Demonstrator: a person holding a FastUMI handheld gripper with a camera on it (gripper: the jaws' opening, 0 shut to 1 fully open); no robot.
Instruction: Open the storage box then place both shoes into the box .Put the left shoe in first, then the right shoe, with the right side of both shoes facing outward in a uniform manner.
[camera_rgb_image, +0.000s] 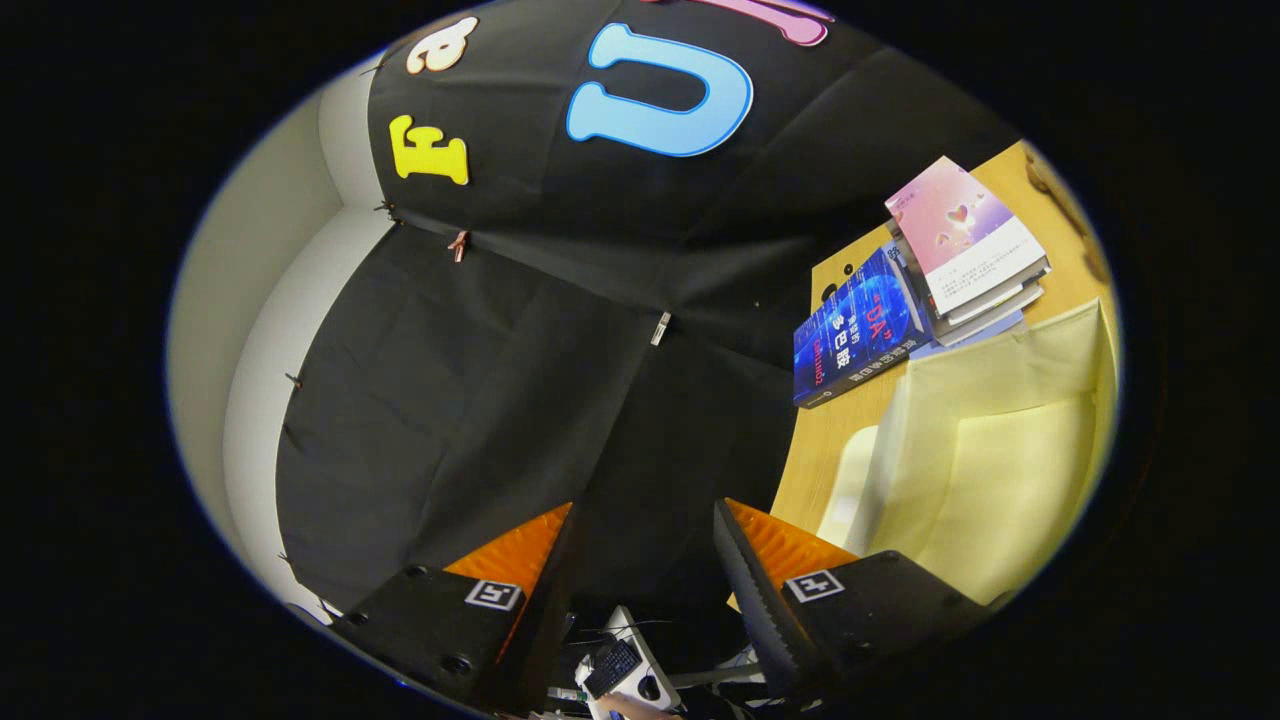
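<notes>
We see the gripper (645, 570) tilted hard, its two fingers spread apart with nothing between them; only black cloth wall (480, 400) lies in the gap. Each finger carries a ribbed, ridged pad on its inner face and a small square printed marker on its blocky housing.

To the right of the fingers sits a wooden table (830, 440), smooth and pale brown. On it, just beside the right finger, rests the storage box (1000, 460): pale cream, matte, with flat panels and soft rounded corners. We cannot tell whether its lid is up or down. The shoes we cannot place.

Farther along the table lies a blue glossy book (855, 340), flat and rectangular. Touching it on the far side is a short stack of books (975, 255), the top one pink and white.

The cloth hangs in wrinkled folds, pinned with small clips (661, 328).
</notes>
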